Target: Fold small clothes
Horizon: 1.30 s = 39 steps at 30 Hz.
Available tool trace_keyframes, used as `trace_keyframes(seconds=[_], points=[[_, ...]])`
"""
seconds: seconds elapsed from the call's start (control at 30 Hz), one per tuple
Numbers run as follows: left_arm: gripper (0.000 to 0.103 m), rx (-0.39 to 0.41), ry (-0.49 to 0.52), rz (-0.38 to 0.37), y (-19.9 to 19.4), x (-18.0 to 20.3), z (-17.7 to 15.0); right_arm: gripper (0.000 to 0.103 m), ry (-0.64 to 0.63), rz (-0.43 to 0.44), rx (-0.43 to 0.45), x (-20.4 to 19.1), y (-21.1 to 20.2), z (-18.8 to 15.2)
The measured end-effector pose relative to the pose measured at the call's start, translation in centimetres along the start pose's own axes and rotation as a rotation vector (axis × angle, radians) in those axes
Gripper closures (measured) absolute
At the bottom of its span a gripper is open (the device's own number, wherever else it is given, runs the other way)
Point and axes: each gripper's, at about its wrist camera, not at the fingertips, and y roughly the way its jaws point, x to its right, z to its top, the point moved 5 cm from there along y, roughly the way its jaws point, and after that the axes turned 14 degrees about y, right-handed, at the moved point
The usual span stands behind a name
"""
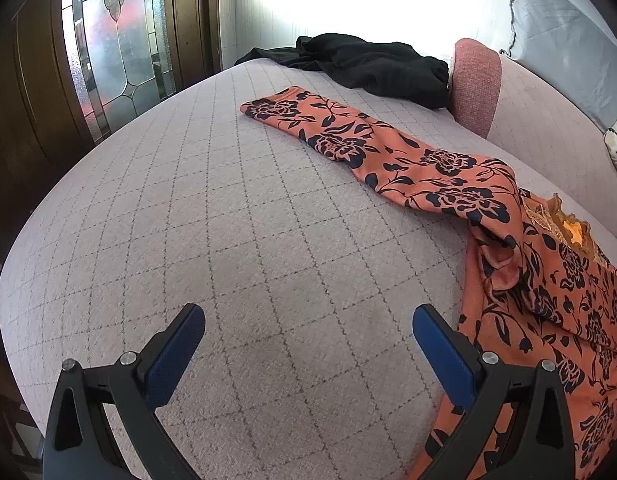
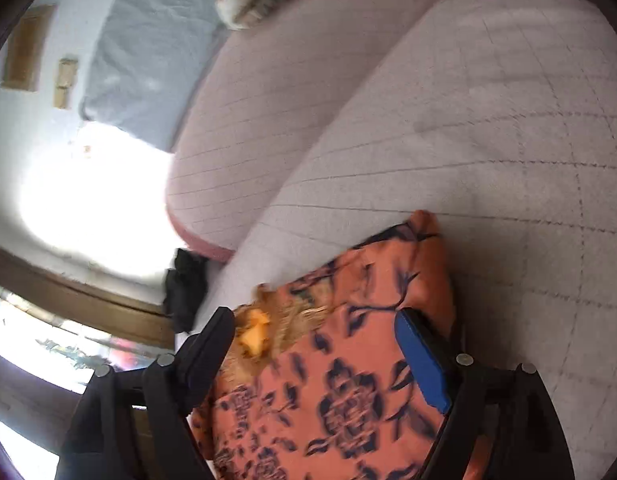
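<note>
Left tool [image 1: 308,320]: my two blue-padded fingers stand wide apart with nothing between them, hovering over bare quilted cushion; the right-hand finger sits just beside the hem of the orange garment, and I cannot tell whether it touches.

Right tool [image 2: 314,324]: fingers spread wide over the neck end of the garment; cloth lies between them, but the pads do not press on it. This view is rolled and blurred.

Orange floral garment [image 1: 528,264]: salmon-orange cloth with dark flowers, lying on the seat cushion to the right of my left tool. One sleeve [image 1: 348,136] stretches flat across the cushion toward the far end; the body is bunched and creased, with a gold-trimmed neckline [image 1: 564,224] facing up.

Seat cushion [image 1: 228,208]: pale grey-pink, with a diamond grid of stitching; it carries the garment.

Black cloth [image 1: 372,64]: a dark heap at the far end of the cushion, well apart from the orange garment.

Back cushion [image 1: 476,80]: pink-edged, standing beside the black cloth.

Background: a wooden door with leaded glass [image 1: 108,40] on the left, a very bright window behind the black cloth.
</note>
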Motion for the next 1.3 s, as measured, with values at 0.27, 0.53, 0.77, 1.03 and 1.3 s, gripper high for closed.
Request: trace_keyframes(seconds=[0.27, 0.53, 0.77, 1.03, 1.3], points=[[0.000, -0.010, -0.148, -0.144, 0.3, -2.1, 0.7, 0.019, -0.252, 0.040, 0.067, -3.9, -4.0, -8.6], [0.000, 0.002, -0.262, -0.369, 5.0, -5.0, 9.3, 0.018, -0.462, 0.027, 0.005, -1.8, -6.5, -21.0], [0.003, -0.067, -0.455, -0.397, 13.3, -8.4, 15.5, 0.018, -0.506, 0.020, -0.027, -1.4, -5.0, -21.7], [0.009, -0.015, -0.560, -0.379, 17.0, -10.0, 17.6, 0.018, -0.497, 0.011, -0.071, -0.9, -3.1, -21.6], [0.098, -0.057, -0.431, -0.177, 17.2, -10.6, 19.2, 0.018, -0.515, 0.026, -0.033, -1.6, -4.1, -21.3]])
